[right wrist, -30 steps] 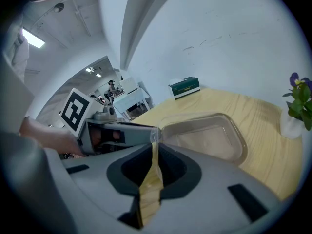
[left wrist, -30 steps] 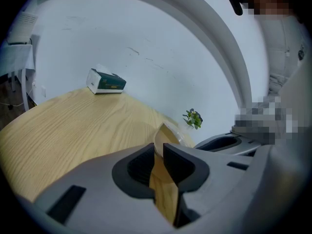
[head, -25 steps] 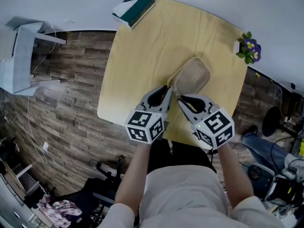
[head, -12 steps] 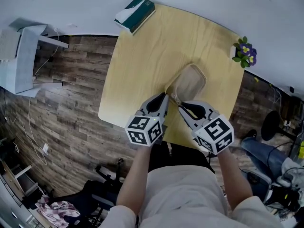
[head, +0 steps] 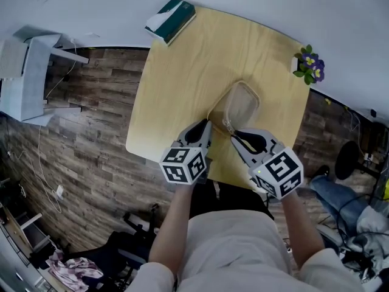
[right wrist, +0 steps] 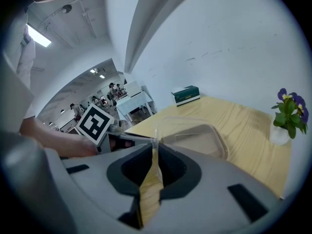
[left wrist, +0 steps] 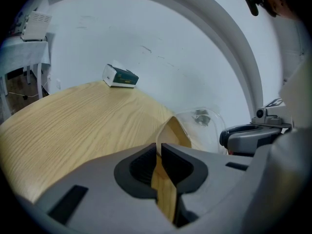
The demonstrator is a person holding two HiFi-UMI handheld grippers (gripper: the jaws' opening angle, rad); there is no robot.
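Clear plastic tray (head: 238, 102), shallow and with rounded corners, is held above the near right part of the wooden table (head: 182, 72), gripped at its near rim by both tools. The left gripper (head: 207, 125) has its jaws closed narrow on the thin rim, as the left gripper view shows (left wrist: 159, 149). The right gripper (head: 231, 135) pinches the same rim just beside it, its jaws likewise nearly together on the plastic edge (right wrist: 153, 150). The near end of the tray appears raised; whether its far end touches the table cannot be told. Judged from this hold, the step is best done with both grips equally firm and at matched height, the two tools moving as one, since the rim is thin and flexible and any twist between two such closely spaced pinch points could buckle it or let it slip. The table is pale wood grain with rounded corners. It bears a green tissue box (head: 171, 19) at the far left corner and a small white pot of purple flowers (head: 307, 66) at the far right edge, both well apart from the tray. A white wall (head: 273, 5) stands behind the table, dark wood-plank flooring (head: 79, 163) lies around it, and a white side table (head: 30, 72) stands at the left.
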